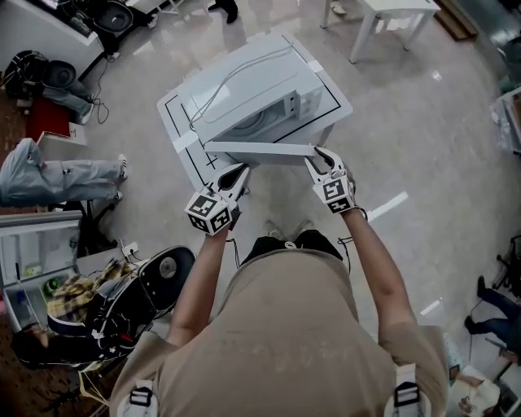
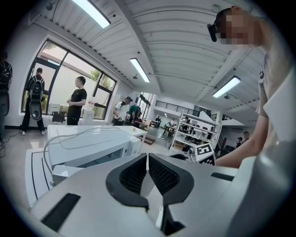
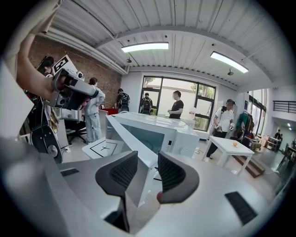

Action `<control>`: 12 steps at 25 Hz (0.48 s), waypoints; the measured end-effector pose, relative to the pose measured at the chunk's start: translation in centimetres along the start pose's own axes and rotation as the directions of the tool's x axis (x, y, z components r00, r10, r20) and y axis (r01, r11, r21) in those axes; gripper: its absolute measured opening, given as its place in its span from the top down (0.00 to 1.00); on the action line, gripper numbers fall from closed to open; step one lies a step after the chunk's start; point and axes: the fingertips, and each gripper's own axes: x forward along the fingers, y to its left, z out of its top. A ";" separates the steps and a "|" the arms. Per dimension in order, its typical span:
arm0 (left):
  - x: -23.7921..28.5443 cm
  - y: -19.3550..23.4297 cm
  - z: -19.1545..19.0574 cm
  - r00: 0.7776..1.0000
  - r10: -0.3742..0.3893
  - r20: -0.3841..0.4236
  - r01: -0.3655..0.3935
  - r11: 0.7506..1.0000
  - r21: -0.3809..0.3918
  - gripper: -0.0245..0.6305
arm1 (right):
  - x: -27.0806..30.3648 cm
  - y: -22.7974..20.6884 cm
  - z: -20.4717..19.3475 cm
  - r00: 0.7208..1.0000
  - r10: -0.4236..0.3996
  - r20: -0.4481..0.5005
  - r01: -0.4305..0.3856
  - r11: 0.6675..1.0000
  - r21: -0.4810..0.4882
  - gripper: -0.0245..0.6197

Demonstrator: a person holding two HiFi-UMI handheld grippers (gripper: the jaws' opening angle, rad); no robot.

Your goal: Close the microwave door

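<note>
A white microwave (image 1: 252,98) stands on a low white table (image 1: 183,134), and its door (image 1: 260,151) is swung out towards me. My right gripper (image 1: 319,155) is at the door's free end. In the right gripper view the door's edge (image 3: 134,139) runs in between the pads of that gripper (image 3: 148,169), which is shut on it. My left gripper (image 1: 236,175) hangs just below the door's hinge side, near the table's front. It is shut with nothing in it, the pads meeting at the tips (image 2: 147,157).
A cable (image 1: 228,81) lies across the microwave's top. A small white table (image 1: 391,16) stands at the back right. A person (image 1: 57,175) sits at the left, and bags and gear (image 1: 122,301) lie at the lower left. Several people stand by the windows (image 3: 178,106).
</note>
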 end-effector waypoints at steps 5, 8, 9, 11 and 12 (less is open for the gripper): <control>0.4 0.4 0.2 1.000 -0.015 -0.005 0.015 1.000 0.019 0.95 | 0.7 -1.2 0.6 1.000 -0.024 0.017 0.024 1.000 0.000 0.77; 0.9 0.8 0.1 1.000 0.006 -0.019 -0.006 1.000 0.026 0.95 | 1.1 -2.1 0.8 0.999 -0.022 0.037 0.023 1.000 -0.002 0.77; 1.1 0.8 0.1 1.000 0.020 -0.019 -0.020 1.000 0.024 0.95 | 1.0 -2.3 0.9 0.999 -0.015 0.042 0.015 1.000 -0.004 0.77; 1.5 0.9 0.6 0.998 0.055 -0.008 -0.055 0.998 0.012 0.95 | 1.1 -2.9 1.2 0.999 0.007 0.051 -0.007 1.000 -0.014 0.77; 1.9 1.1 1.0 0.997 0.075 0.001 -0.075 0.997 0.003 0.95 | 1.4 -3.3 1.3 0.998 0.022 0.053 -0.021 1.000 -0.021 0.77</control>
